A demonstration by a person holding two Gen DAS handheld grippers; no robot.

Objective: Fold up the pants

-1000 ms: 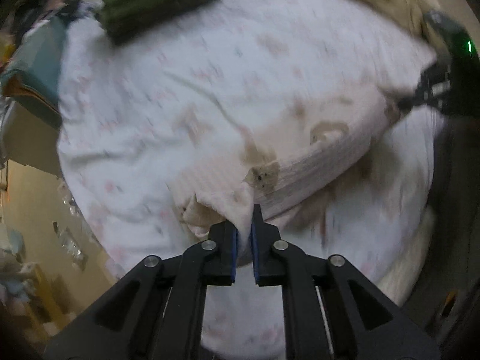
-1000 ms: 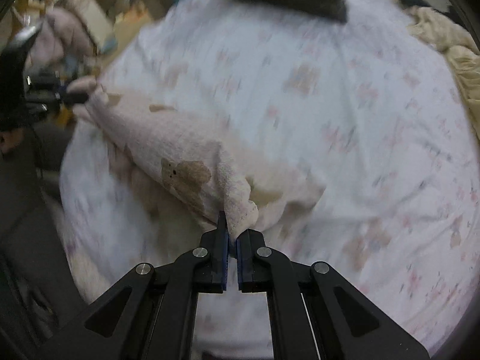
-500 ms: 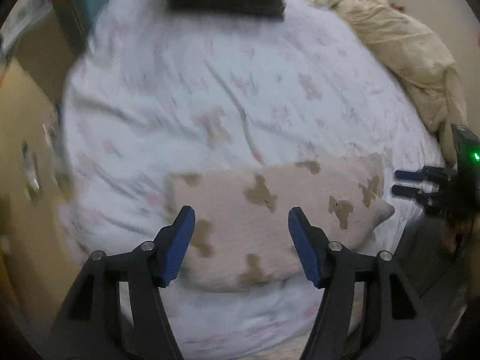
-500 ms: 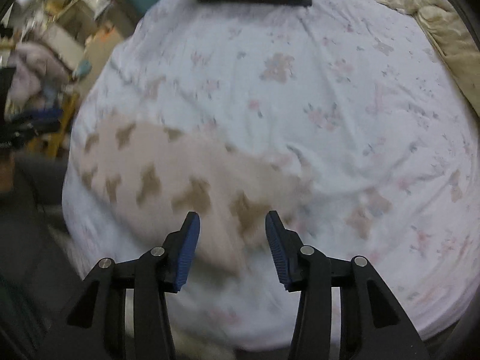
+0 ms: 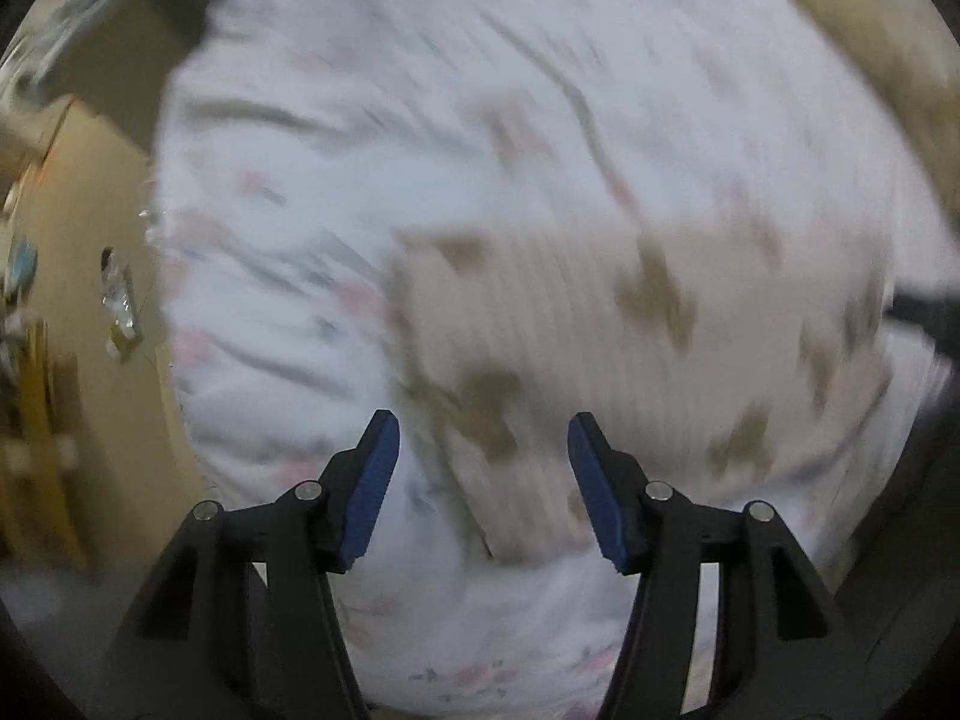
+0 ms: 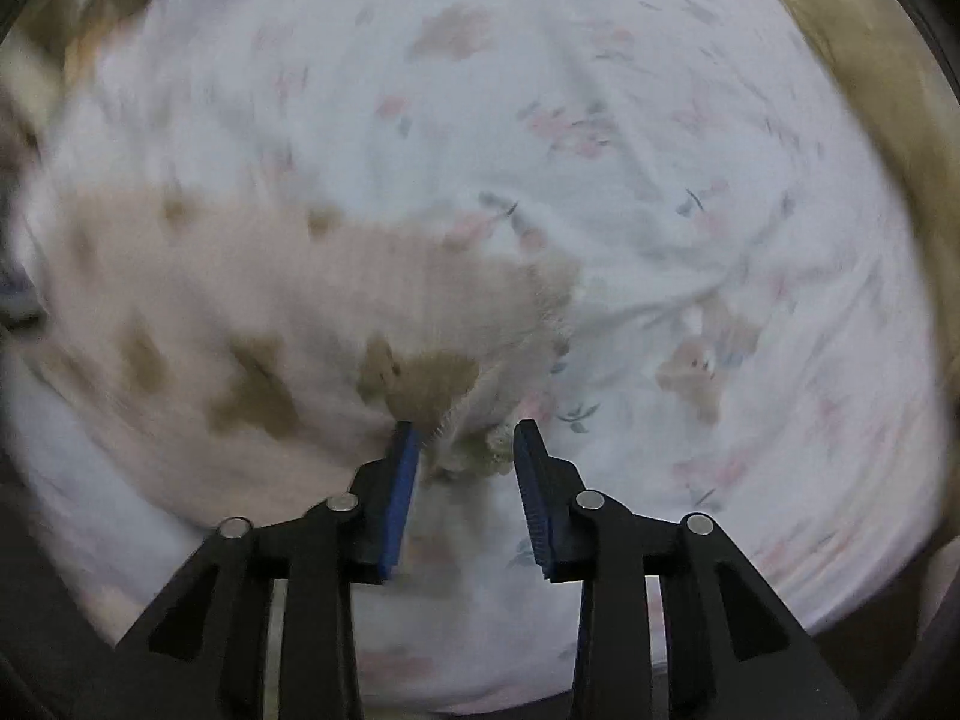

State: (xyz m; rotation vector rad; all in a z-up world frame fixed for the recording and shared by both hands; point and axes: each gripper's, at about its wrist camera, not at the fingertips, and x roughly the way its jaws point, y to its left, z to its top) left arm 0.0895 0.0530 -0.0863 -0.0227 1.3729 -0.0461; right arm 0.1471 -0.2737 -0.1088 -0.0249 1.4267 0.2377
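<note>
In the left wrist view the floor [image 5: 78,276] is showing at the left edge, then the flowered sheet [image 5: 372,138] on the bed, and the pants [image 5: 600,348] are lying flat across the right half of the frame, pink with brown patches. The left gripper [image 5: 483,480] is hanging released over their lower left end, its jaws spread wide with nothing pinched. In the right wrist view the pants [image 6: 240,312] are filling the left half, the bare sheet [image 6: 690,180] the right. The right gripper [image 6: 462,480] has just been opening; the frilled hem is sitting between its jaws, but the pads are not pressing it. A fold appears freshly laid, so the next move is probably regripping both ends for another fold. No writing is readable; both frames are blurred.
</note>
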